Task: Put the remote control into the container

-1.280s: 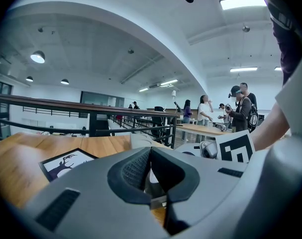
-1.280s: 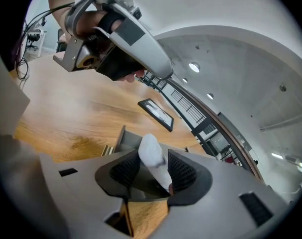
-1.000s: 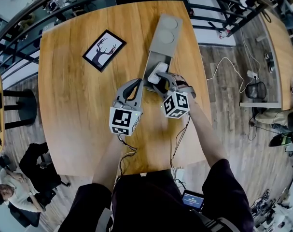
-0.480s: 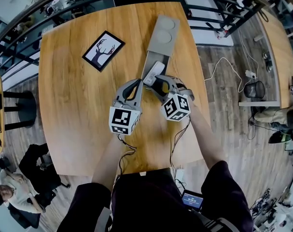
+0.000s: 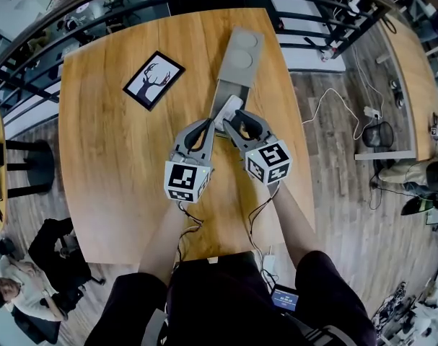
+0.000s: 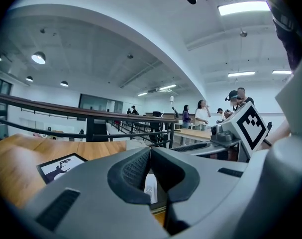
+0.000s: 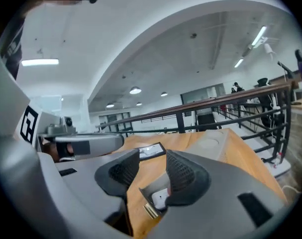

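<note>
Looking down from the head view, we found the white oblong remote control [image 5: 228,111] lying inside the near, open end of the long grey plastic container [image 5: 242,71]. Its near end was just beyond the two tools. The container sat lengthways on the wooden bench [image 5: 117,157], and its far end was covered by a flat grey part with two round dimples. A black-framed stag picture [image 5: 154,75] lay to the left, well apart.

Right tool [image 7: 151,158]: jaws clearly apart, nothing between them. Past its right jaw we saw a corner of the remote control down in the grey tray, touching neither pad. We judged it released.

Left tool [image 6: 150,152]: jaws closed, tips meeting. We saw nothing clamped. Only a white strip showed through the gap under the tips, lying beyond them. In the head view its tips were just beside the container's near left edge. We could not tell whether they touched the wall.

Progress, as we judged: the main step looked done, with the remote control in and the grip off. Left, at most: draw both tools clear and confirm the remote control lay flat rather than propped on a wall. The task did not say whether the dimpled part was a lid to close.
</note>
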